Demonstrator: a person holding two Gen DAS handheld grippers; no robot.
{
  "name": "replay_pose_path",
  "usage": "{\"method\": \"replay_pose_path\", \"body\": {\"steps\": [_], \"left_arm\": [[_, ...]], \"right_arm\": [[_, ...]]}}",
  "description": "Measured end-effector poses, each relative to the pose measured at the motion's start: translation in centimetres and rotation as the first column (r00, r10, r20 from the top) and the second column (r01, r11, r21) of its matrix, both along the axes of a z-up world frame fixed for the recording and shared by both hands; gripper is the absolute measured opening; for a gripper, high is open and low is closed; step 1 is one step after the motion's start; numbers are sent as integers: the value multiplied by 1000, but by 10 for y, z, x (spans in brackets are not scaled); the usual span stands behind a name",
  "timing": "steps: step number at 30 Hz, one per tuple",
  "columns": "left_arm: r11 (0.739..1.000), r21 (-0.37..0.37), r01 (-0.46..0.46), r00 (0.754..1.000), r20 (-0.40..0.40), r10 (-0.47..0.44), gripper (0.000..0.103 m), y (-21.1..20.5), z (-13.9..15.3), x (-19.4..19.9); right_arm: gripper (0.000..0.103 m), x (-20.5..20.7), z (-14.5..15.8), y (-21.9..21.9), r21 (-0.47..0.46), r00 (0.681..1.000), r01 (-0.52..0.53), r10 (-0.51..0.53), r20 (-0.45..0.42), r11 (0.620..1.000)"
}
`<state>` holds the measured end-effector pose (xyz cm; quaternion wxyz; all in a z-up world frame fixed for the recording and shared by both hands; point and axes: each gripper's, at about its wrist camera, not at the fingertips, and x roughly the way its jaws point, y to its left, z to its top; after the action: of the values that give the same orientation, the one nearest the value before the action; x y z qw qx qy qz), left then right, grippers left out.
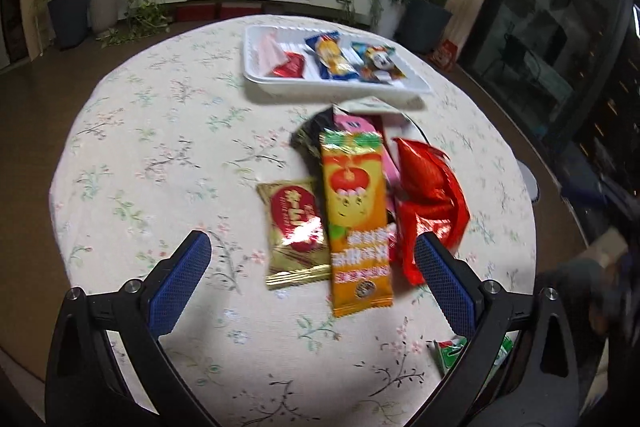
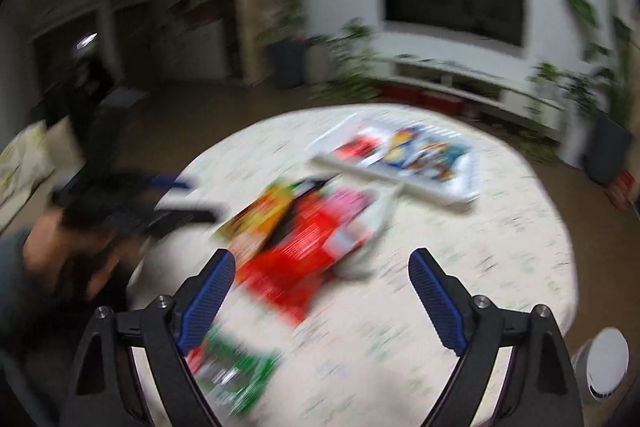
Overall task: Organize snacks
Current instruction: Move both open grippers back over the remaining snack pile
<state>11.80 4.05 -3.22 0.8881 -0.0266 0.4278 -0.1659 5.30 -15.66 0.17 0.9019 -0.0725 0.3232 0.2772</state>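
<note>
Left wrist view shows the left gripper (image 1: 312, 251) with jaws wide apart, holding nothing, straddling the near end of a snack pile: gold packet (image 1: 294, 233), orange bar (image 1: 356, 223), red wrapper (image 1: 430, 203). Beyond it on the counter (image 1: 160, 147), a white tray (image 1: 332, 89) holds more snacks. Right gripper (image 2: 322, 261), blurred, also gapes empty above the pile

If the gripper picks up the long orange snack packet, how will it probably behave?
The long orange snack packet looks like thin glossy film, so it may slip between the pads. It is long and flat, so the ends would probably droop. It overlaps the gold packet, which might shift with it.
</note>
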Motion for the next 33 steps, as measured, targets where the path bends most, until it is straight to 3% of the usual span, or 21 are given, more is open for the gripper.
{"method": "replay_pose_path", "body": {"steps": [5,10,13,22,28,31,33], "left_arm": [[996,64,56,998,-6,-56,102,-22,4,3],[988,141,70,997,-27,-66,102,-39,3,19],[988,140,67,997,-40,-62,102,-42,-1,31],[989,126,76,995,-76,-66,69,-44,-13,50],[984,150,94,992,-94,-81,67,-49,-20,54],[985,140,100,991,-101,-86,56,-49,-23,55],[985,142,101,991,-97,-88,55,-50,-23,56]], "right_arm": [[90,-47,-15,20,-6,990,-137,137,-31,991],[90,-56,-19,32,-38,982,-184,182,-49,982],[89,-59,-26,43,-107,977,-209,203,-63,972],[72,-51,-44,62,-229,930,-367,354,-97,902],[69,-48,-56,70,-256,886,-464,445,-133,848],[69,-50,-63,73,-288,875,-485,464,-142,826],[69,-49,-67,74,-294,871,-491,463,-163,820]]}}
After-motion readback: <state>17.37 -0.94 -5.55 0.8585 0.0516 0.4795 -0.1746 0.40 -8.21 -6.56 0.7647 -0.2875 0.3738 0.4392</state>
